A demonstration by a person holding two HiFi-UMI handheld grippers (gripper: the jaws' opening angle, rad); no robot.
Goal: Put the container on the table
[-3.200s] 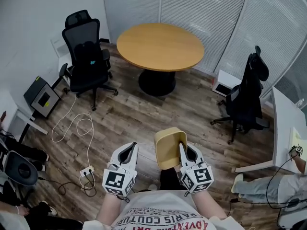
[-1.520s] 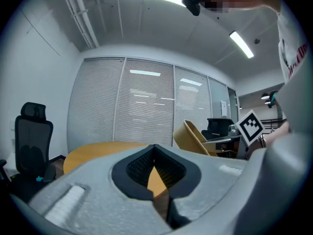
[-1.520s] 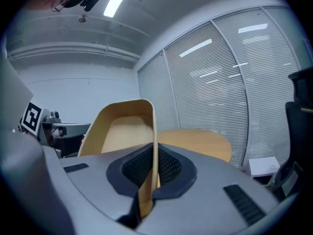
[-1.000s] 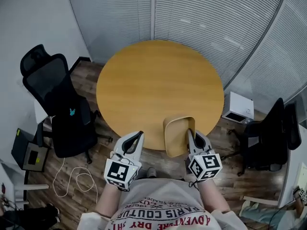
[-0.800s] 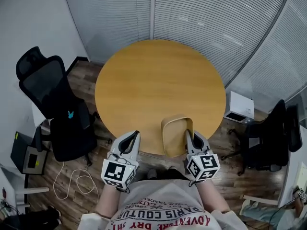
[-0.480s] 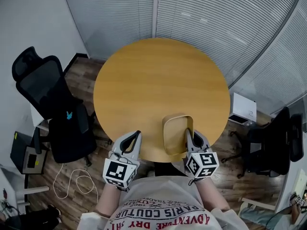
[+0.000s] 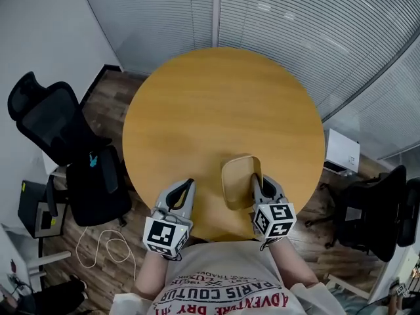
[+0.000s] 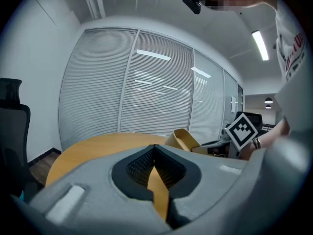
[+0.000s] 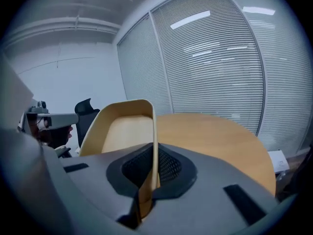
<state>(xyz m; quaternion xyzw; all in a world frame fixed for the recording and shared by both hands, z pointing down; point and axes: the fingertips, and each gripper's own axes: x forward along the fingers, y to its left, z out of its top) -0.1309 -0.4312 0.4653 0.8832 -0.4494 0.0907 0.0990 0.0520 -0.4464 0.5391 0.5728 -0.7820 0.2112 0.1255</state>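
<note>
A tan, open-topped container [image 7: 239, 180] hangs over the near part of the round wooden table [image 7: 216, 104]; I cannot tell whether it touches the top. My right gripper [image 7: 256, 186] is shut on its right wall, and in the right gripper view that thin wall [image 9: 154, 131] runs straight between the jaws of the right gripper [image 9: 155, 154]. My left gripper [image 7: 187, 190] is shut and holds nothing, over the table's near edge to the container's left. The left gripper view looks past the left gripper [image 8: 154, 153] to the container [image 8: 183, 139] at the right.
A black office chair [image 7: 56, 133] stands left of the table and another [image 7: 375, 209] to the right. A white box [image 7: 342, 152] sits on the floor by the blinds. A white cable [image 7: 98, 247] loops on the wooden floor at lower left.
I have come up to the table with both grippers. The container, carried over the floor 3.2 s ago, now hangs over the tabletop's near part, still in the right gripper.
</note>
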